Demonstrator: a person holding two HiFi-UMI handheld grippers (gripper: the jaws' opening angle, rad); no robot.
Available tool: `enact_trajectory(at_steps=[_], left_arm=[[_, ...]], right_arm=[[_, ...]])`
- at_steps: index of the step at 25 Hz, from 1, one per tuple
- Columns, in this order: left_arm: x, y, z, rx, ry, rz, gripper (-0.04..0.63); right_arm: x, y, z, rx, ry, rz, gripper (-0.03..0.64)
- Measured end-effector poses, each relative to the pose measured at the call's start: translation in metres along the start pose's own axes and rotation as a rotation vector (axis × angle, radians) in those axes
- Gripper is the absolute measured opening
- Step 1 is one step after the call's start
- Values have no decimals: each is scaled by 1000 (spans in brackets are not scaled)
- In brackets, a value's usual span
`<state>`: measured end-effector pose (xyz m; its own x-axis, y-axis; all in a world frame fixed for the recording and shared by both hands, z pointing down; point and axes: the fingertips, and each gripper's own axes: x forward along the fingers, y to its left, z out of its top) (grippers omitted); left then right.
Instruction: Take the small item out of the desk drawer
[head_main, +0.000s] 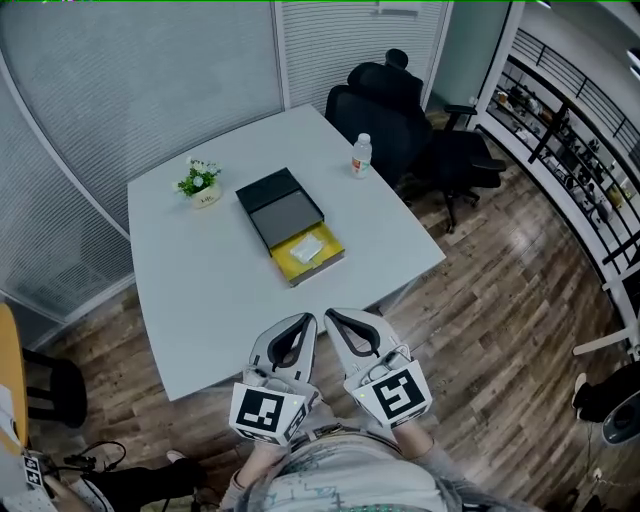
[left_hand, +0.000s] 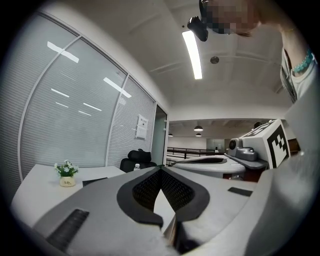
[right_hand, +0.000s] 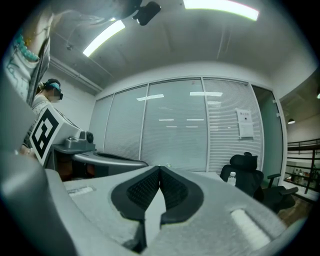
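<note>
Left gripper and right gripper, both closed and empty, hover short of the open drawer, seemingly poised to reach its exposed small item.

The room is evenly bright. In the head view the white table gives back soft light, with only faint shadows, and straight lines bend near the corners. In both gripper views the long ceiling lamps glare strongly and throw streaks on the glass wall. A black round border closes the picture, and the near body of the left gripper looks soft.
</note>
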<state>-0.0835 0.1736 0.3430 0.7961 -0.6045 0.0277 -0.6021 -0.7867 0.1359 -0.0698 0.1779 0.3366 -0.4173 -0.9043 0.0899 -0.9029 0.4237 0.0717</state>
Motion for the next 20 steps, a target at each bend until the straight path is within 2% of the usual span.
enact_trajectory(at_steps=[13, 20], left_arm=[[9, 55, -10, -14, 20, -35, -2], [19, 77, -15, -40, 40, -23, -3]], right_arm=[[55, -3, -15, -2, 39, -30, 3], [76, -16, -21, 11, 62, -40, 3]])
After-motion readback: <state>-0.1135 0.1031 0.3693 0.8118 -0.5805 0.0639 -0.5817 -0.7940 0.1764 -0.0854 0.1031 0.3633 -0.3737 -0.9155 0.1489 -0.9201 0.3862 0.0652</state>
